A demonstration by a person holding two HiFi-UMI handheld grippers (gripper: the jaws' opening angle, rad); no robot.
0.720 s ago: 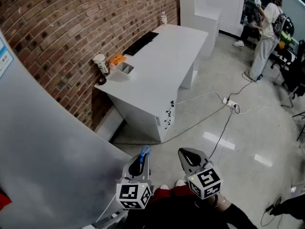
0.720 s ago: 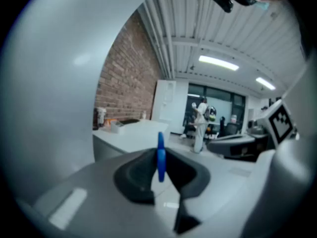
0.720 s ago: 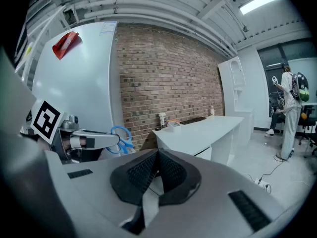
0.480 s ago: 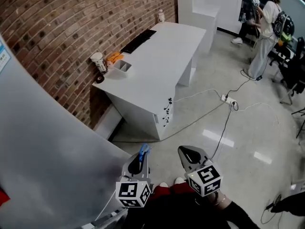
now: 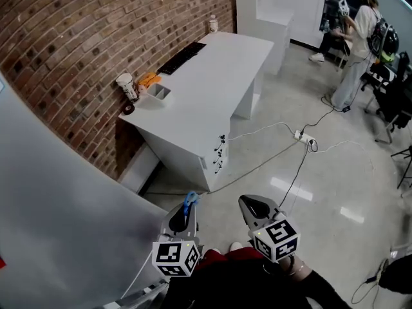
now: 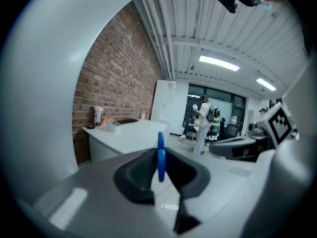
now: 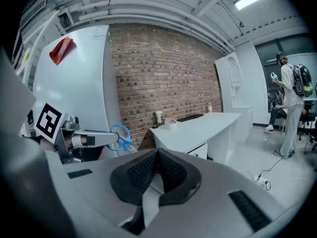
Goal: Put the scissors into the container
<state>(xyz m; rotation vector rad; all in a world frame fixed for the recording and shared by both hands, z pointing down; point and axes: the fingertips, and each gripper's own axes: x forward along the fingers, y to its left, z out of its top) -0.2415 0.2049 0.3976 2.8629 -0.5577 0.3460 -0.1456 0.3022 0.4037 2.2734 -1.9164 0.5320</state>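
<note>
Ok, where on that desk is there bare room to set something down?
The desk is bare across its middle and along the floor-side edge. Crowding is along the brick wall: cup, container and an orange thing at the near corner, then the keyboard, a bottle at the far end.

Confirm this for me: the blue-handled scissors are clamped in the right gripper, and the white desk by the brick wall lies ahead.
Wrong gripper. The blue-handled scissors are clamped in the left gripper, as the left gripper view shows. The right gripper has its jaws together on nothing. The white desk by the brick wall does lie ahead.
</note>
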